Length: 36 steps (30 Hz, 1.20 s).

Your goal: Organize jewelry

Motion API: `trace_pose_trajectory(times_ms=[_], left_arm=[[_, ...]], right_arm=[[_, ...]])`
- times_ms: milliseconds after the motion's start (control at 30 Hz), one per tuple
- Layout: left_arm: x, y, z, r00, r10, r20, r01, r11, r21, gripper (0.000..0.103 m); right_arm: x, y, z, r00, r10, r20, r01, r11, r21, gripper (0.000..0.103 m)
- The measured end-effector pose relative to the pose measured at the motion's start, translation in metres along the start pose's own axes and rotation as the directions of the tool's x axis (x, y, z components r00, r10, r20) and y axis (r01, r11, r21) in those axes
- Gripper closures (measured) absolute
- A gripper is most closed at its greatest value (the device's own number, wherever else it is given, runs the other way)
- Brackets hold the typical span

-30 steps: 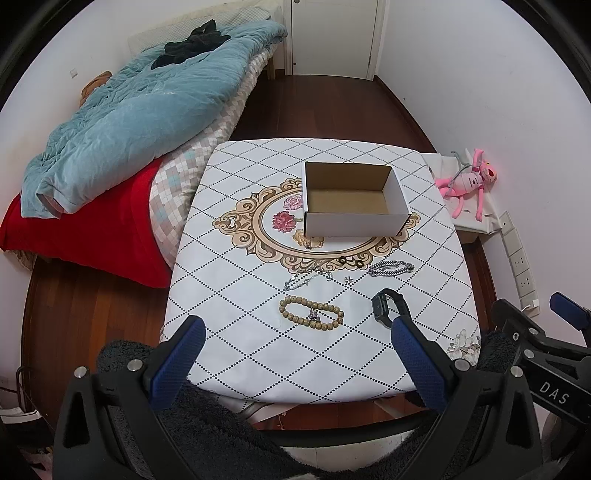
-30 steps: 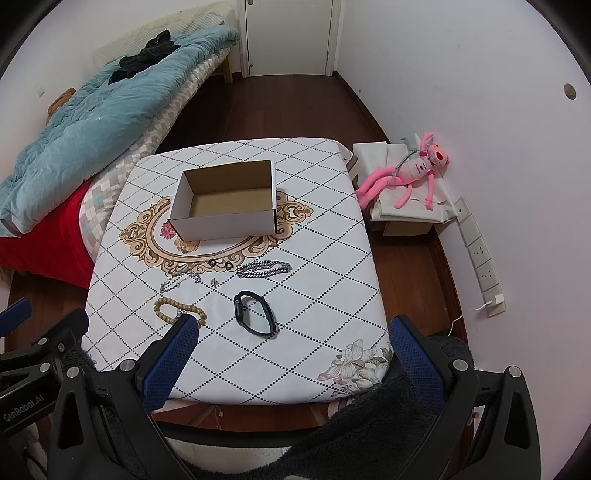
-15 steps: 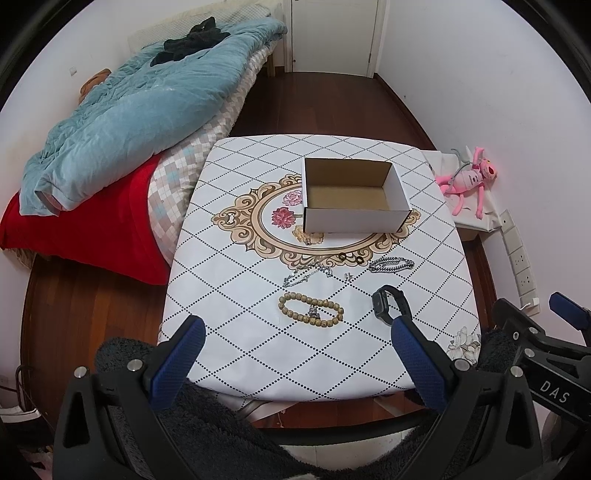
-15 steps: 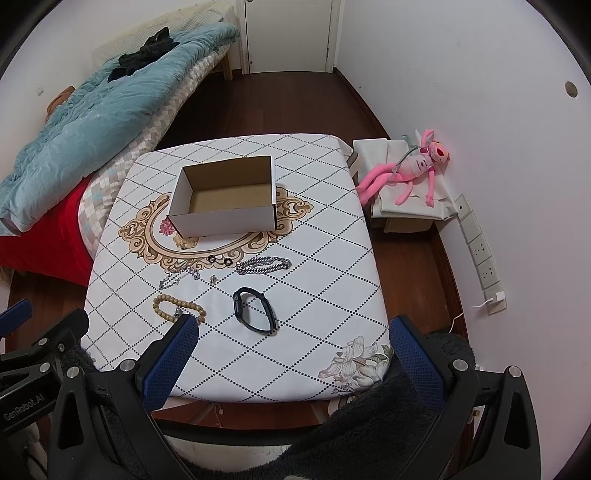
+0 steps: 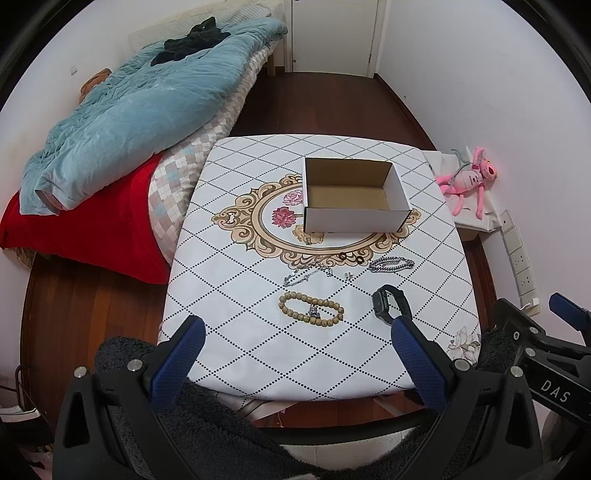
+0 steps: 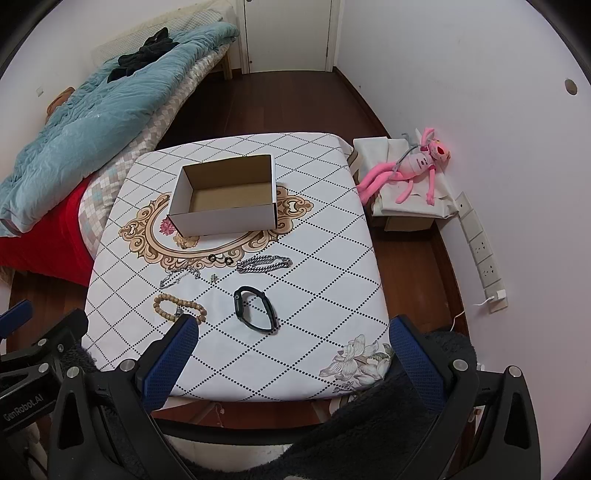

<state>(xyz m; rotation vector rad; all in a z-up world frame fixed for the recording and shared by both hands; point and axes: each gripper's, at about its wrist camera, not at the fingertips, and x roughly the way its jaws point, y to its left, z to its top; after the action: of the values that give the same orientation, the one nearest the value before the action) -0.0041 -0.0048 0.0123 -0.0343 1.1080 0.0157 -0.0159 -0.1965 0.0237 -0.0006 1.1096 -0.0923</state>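
Approach stage: I hold both the left gripper (image 5: 295, 354) and right gripper (image 6: 291, 350) spread wide and empty. Next, I judge, comes descending onto the bead bracelet (image 5: 311, 313) for the box (image 5: 352, 201).

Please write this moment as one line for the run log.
phase: approach | left gripper: open, empty | right gripper: open, empty | box: empty | bead bracelet, black band: on table

Bright, even light, sharp, fisheye-warped edges

A home bedroom: a bed (image 5: 155, 122) with a rumpled blue quilt (image 5: 140, 107) at left, wooden floor (image 5: 325, 103), door (image 5: 334, 35) beyond, pink plush toy (image 6: 413, 166) at right.
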Motion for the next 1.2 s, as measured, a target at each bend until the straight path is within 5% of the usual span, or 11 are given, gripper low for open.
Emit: trace_pose_trajectory(times_ms=[333, 533, 933, 1200], left_arm=[[0.006, -0.005, 0.003, 1.0, 0.01, -0.001, -0.01, 1.0, 0.001, 0.0], [0.05, 0.008, 0.019, 0.997, 0.077, -0.012, -0.078, 0.997, -0.025, 0.0], [0.179, 0.04, 0.022, 0.961, 0.134, -0.243, -0.154, 0.986, -0.065, 0.0], [0.216, 0.042, 0.003, 0.946, 0.089, -0.313, -0.118, 0.99, -0.075, 0.013]], right_arm=[[0.002, 0.001, 0.0, 1.0, 0.0, 0.004, 0.0, 1.0, 0.006, 0.0], [0.042, -0.003, 0.012, 0.997, 0.032, -0.064, -0.031, 0.999, 0.022, 0.0], [0.182, -0.002, 0.009, 0.962, 0.029, -0.27, -0.016, 0.999, 0.051, 0.0], [0.224, -0.004, 0.0, 0.943, 0.044, -0.33, -0.027, 0.998, 0.055, 0.016]])
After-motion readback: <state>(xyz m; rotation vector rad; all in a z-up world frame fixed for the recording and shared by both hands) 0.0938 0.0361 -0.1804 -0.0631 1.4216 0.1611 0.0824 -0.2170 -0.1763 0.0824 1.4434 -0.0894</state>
